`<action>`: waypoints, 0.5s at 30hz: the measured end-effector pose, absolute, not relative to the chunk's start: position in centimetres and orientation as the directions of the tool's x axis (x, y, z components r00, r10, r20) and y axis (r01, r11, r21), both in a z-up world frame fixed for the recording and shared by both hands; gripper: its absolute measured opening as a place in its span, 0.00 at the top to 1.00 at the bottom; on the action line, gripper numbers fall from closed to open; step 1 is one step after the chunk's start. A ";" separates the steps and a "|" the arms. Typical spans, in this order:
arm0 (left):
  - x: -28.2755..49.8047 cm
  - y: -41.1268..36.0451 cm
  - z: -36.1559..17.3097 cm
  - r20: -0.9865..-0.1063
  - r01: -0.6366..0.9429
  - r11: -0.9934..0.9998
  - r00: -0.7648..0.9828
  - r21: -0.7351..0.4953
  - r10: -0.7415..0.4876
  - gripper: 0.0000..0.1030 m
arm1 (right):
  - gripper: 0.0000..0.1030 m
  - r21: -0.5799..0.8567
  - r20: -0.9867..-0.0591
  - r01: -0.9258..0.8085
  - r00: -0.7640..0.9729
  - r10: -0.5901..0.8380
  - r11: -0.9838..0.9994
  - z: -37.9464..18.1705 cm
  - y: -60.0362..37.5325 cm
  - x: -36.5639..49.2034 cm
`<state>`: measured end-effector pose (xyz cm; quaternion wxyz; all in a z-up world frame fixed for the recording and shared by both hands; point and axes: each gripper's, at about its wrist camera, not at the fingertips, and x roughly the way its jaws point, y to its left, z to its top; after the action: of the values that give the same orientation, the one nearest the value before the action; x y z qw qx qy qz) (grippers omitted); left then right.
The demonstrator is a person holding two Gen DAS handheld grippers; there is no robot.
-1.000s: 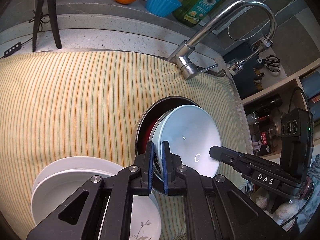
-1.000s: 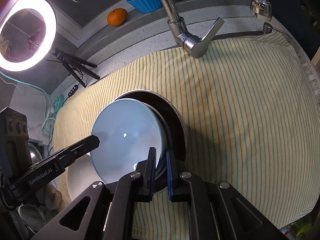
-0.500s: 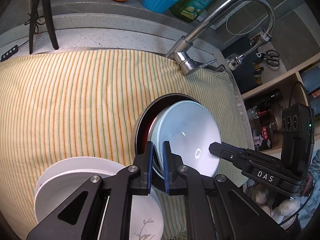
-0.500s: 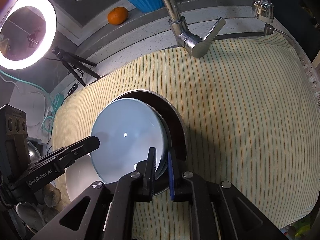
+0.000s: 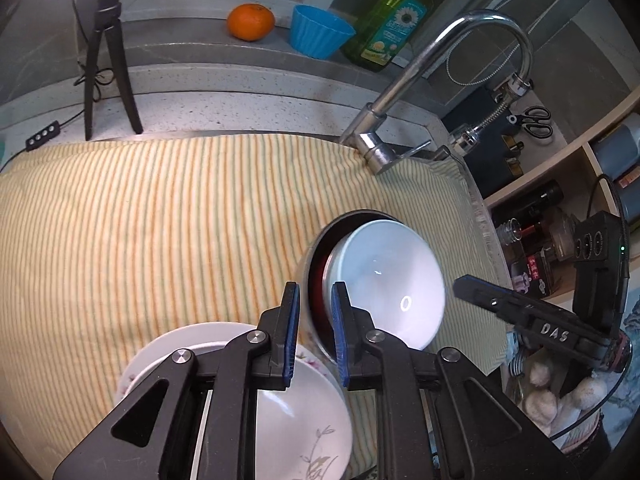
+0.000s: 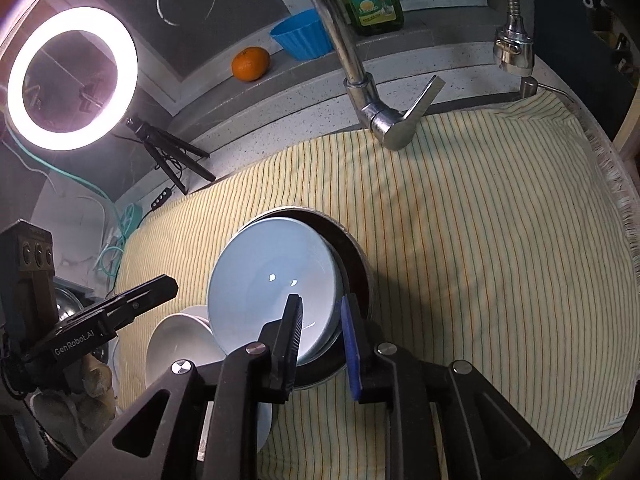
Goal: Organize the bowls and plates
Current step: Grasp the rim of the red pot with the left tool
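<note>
A pale blue bowl lies tilted inside a dark metal bowl with a red inside, on the striped cloth. My left gripper is open, its fingers on either side of the dark bowl's near rim. My right gripper is open too, straddling the rims of the blue bowl and the dark bowl. A stack of white plates sits under my left gripper and shows at the lower left of the right wrist view.
A chrome faucet rises behind the cloth. An orange, a blue cup and a green soap bottle stand on the back ledge. A ring light on a tripod stands at the left. Shelves lie to the right.
Both grippers have opened and let go of the bowl rims. The bowls have settled on the cloth, and the left camera has pulled back and tilted up.
</note>
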<state>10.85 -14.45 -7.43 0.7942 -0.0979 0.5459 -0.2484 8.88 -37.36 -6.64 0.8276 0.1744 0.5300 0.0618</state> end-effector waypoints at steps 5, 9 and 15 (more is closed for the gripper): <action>11.1 -13.7 -8.5 -0.827 0.262 0.863 0.267 -0.432 -0.495 0.86 | 0.82 0.375 -0.851 0.134 0.443 0.284 0.917 -7.1 -39.1 8.8; 11.2 -13.8 -9.2 -0.830 0.253 0.861 0.250 -0.441 -0.499 0.86 | 0.82 0.381 -0.855 0.154 0.434 0.284 0.912 -7.9 -39.9 8.9; 11.5 -14.3 -10.0 -0.832 0.247 0.857 0.229 -0.452 -0.505 0.86 | 0.82 0.400 -0.856 0.159 0.417 0.306 0.902 -9.0 -40.2 9.2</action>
<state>11.45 -14.32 -9.98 0.7757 -0.1128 0.5715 -0.2426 9.20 -40.16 -8.99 0.8134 0.2162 0.5381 0.0452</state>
